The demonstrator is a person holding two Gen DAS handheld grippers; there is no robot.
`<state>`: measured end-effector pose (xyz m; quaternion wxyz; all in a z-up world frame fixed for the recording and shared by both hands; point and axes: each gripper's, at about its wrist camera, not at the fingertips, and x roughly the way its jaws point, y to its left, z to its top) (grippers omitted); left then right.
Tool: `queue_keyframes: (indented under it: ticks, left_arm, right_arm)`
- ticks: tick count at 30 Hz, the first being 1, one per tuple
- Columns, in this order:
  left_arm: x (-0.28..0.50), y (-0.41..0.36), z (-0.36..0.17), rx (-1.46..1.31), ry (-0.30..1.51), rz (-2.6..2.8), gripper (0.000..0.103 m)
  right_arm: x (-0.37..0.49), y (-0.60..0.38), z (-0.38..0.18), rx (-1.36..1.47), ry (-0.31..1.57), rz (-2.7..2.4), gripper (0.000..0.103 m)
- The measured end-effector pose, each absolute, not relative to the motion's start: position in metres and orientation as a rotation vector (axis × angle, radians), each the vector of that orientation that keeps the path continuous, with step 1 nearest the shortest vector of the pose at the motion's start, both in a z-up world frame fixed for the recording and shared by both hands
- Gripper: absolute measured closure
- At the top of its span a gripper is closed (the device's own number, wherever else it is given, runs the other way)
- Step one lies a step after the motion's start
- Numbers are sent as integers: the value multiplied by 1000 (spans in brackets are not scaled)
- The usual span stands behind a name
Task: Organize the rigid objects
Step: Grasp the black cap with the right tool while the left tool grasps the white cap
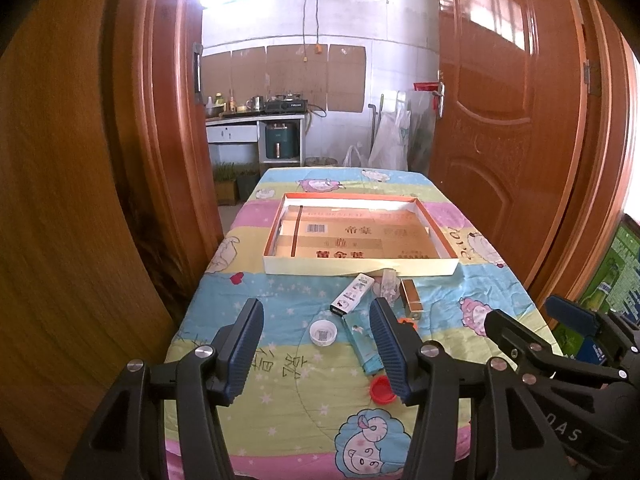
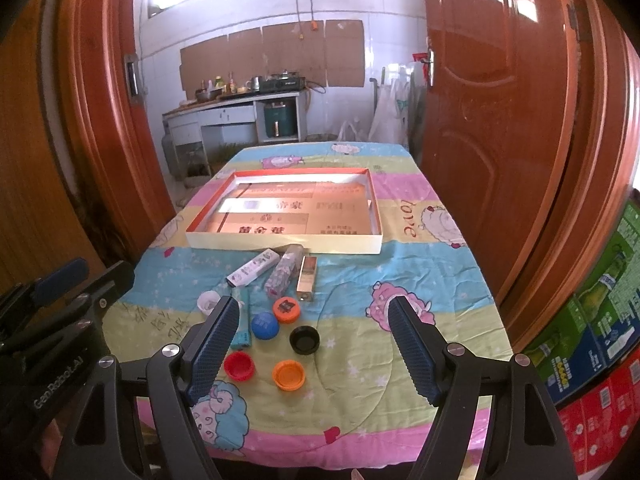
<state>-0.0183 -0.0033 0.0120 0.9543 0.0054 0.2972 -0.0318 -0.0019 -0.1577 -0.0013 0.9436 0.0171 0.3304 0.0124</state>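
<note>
A shallow cardboard tray (image 1: 360, 270) (image 2: 280, 245) with an orange rim lies at the table's middle. In front of it lie a white box (image 2: 253, 267) (image 1: 353, 294), a clear patterned tube (image 2: 283, 274), a gold box (image 2: 307, 277) (image 1: 412, 298) and a teal box (image 2: 241, 322) (image 1: 362, 340). Several bottle caps lie nearer: white (image 1: 323, 332) (image 2: 208, 302), blue (image 2: 265, 325), dark orange (image 2: 286, 309), black (image 2: 305, 340), red (image 2: 239, 365) (image 1: 383, 390), orange (image 2: 288, 375). My left gripper (image 1: 316, 342) is open above the white cap. My right gripper (image 2: 314, 344) is open above the caps.
The table wears a cartoon-print cloth (image 2: 420, 280). Wooden doors (image 1: 500, 140) (image 2: 500, 140) flank it on both sides. Stacked drink cartons (image 2: 596, 320) stand at the right. A kitchen counter (image 2: 240, 104) stands beyond the table.
</note>
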Motion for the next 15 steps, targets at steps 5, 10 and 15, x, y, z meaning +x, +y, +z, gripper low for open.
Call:
queue_keyframes:
  ticks: [5,10,15]
  left_arm:
    - [-12,1,5,8,621,-59,47]
    - [0,10,-9,-18,663,-60,47]
    - [14,20,-29,-34,703,-58,47]
  right_arm:
    - [3,-160,-7,38,689,21,25]
    - [11,-164,-19,47,722,15,25]
    - [25,-167,-36,58,765,16,25]
